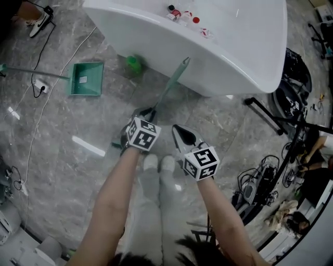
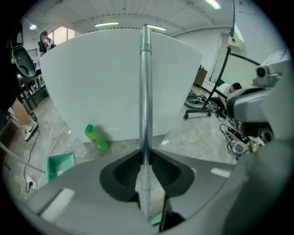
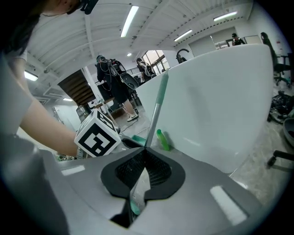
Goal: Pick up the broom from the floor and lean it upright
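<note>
The broom point(image 1: 171, 83) has a silver pole with a green top end, and it slants up toward the white counter. In the head view my left gripper point(image 1: 148, 111) is shut on the pole partway along. A bit of the green broom head point(image 1: 115, 145) shows below that gripper. In the left gripper view the pole point(image 2: 145, 92) stands straight up between the dark pads, which press on both its sides at the left gripper point(image 2: 145, 158). My right gripper point(image 1: 175, 128) hangs just right of the pole, apart from it. Its jaws meet at the tips point(image 3: 147, 150), and the pole point(image 3: 156, 114) rises beyond them.
A big white curved counter point(image 1: 234, 57) fills the far side, with small bottles point(image 1: 182, 14) on it. A green bottle point(image 1: 133, 63) and a green dustpan point(image 1: 86, 78) lie on the grey floor. Cables and a socket point(image 1: 40, 88) are at left. Black stands and gear point(image 1: 270, 111) crowd the right.
</note>
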Demonstrator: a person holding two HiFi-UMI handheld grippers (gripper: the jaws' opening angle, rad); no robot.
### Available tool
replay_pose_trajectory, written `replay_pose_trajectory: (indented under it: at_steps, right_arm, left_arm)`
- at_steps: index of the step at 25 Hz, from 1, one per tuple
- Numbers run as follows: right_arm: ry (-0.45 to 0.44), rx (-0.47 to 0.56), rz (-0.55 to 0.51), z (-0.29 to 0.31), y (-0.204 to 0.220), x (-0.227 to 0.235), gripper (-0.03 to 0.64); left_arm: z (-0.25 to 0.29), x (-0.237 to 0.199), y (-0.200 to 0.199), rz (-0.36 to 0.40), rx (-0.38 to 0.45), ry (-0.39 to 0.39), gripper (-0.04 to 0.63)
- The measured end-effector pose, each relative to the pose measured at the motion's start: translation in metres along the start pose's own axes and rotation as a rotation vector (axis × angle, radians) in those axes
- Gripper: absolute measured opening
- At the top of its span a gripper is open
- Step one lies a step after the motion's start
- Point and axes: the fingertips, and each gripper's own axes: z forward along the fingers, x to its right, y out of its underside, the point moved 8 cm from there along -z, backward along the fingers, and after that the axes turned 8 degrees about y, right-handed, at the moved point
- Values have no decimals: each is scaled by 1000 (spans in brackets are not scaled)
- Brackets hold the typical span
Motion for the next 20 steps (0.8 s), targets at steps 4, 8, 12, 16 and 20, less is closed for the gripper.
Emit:
replay_pose_trajectory:
  at_steps: [4,8,12,16,20]
  right_arm:
    - [27,7,3,-9,-9,7,2]
    - [45,15,2,-16,-18,14,2]
    - [67,27,11,-18,-32,19,2]
    - [74,56,35,-19,-47,21,2]
    - [71,62,55,-24,-50,26,2]
  left_arm:
    - [0,-5,-24,7,24,0,74]
    - [-3,-8,-56,25,58,4,75]
    - [-2,-11,-85,50,70,15,77]
    - [5,-17,-108,62,67,10,77]
    - [14,-17,-126,81,49,12,77]
